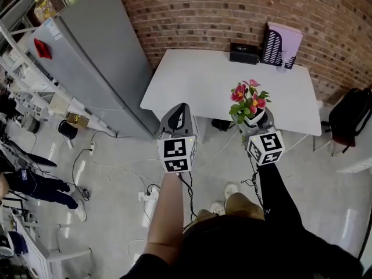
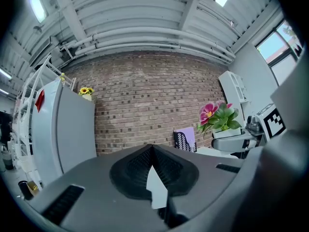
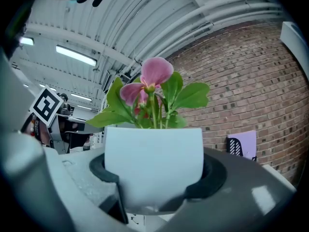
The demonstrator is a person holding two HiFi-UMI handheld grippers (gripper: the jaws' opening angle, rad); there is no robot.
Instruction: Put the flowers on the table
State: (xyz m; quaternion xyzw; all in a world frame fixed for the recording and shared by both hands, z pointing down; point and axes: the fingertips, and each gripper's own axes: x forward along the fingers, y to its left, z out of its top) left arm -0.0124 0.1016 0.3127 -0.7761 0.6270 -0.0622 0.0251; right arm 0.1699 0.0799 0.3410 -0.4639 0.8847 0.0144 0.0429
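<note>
My right claw (image 1: 256, 122) pinches the pot (image 3: 153, 161) of flowers (image 1: 249, 97) upright; the table (image 1: 197, 80) lies just ahead. My left claw (image 1: 181, 110), pressed together, holds nothing.

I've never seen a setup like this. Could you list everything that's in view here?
table: one, white, against the brick wall
wall: one, red-brown brick, behind the table
box: one, black, back of the table
file holder: one, lilac, right of the box
fridge: one, grey, left of the table
yellow flowers: one bunch, on top of the fridge
bag: one, black, right of the table
bystander: one, dark clothes, far left
flowers: one white pot, pink blooms, held in the right claw
left claw: grey, shut, empty
right claw: grey, shut on the pot
</note>
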